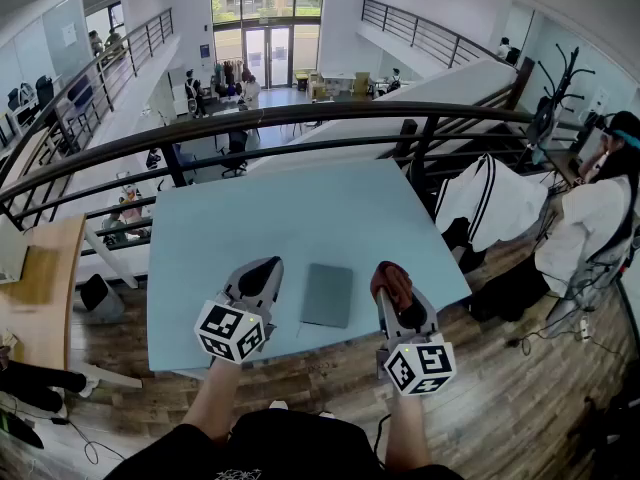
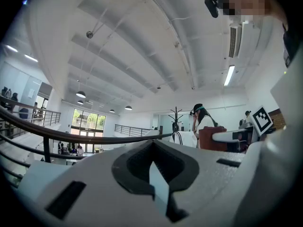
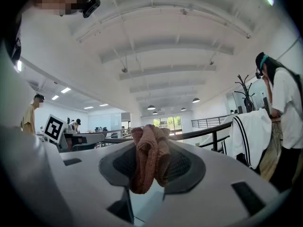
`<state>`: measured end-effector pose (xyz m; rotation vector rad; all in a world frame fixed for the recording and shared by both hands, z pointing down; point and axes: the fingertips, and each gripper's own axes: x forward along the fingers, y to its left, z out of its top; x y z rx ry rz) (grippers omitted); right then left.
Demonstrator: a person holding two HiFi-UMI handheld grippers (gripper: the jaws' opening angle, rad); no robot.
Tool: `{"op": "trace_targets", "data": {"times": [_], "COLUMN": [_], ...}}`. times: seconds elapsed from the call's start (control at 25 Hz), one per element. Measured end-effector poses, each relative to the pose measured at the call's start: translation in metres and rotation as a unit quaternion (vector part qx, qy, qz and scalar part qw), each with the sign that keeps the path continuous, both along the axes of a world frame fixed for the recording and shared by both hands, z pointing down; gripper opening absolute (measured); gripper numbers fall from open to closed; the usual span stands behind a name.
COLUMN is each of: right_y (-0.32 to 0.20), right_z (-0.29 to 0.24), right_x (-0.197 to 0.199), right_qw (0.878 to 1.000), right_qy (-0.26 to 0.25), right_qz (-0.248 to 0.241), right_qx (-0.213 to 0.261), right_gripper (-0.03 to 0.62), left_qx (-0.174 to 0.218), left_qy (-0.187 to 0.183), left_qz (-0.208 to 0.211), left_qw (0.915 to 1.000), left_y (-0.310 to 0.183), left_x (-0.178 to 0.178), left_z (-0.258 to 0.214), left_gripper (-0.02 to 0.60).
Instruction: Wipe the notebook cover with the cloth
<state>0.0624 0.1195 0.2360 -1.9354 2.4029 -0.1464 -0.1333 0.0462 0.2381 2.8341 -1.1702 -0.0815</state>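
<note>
**A:** Two states first. The right hand-held gripper is clamped on the cloth, which is bunched into a wad and pokes out past the tips. The left hand-held gripper has its jaws together with nothing in them.

**B:** Notebook?

**A:** The notebook lies flat on the surface, between the two grippers and close to the near edge. Neither gripper touches it.

**B:** Risks?

**A:** Main one, as I see it, is that nothing pins the notebook. Cloth drag could slide or spin it, possibly off the near edge. Pressing a corner down with the left one would fix that. The second is that the wad is narrow. If the right one comes in too steep, hard jaw tips may scrape the cover instead of cloth.

**B:** Orientation?

**A:** The long axis runs from the near edge of the surface toward the far edge. A short side faces the person. I can't tell which long side is the spine.
</note>
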Motion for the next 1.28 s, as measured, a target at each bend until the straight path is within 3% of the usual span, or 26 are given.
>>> {"op": "trace_targets", "data": {"times": [0.64,1.28], "right_y": [-0.006,-0.006], "right_z": [0.004,0.027], "right_x": [-0.036,-0.071], "right_qw": [1.0,0.999], "right_qy": [-0.011,-0.015], "right_qz": [0.0,0.021], "right_qx": [-0.002,-0.03], "right_gripper": [0.152,0.152], "left_qx": [-0.001,-0.03], "left_qy": [0.009,0.002], "left_qz": [0.018,0.046], "left_qw": [0.9998,0.9985], "left_y": [-0.006,-0.008], "left_x": [-0.034,-0.072], "left_z": [0.003,0.04], "left_gripper": [-0.009,-0.009]}}
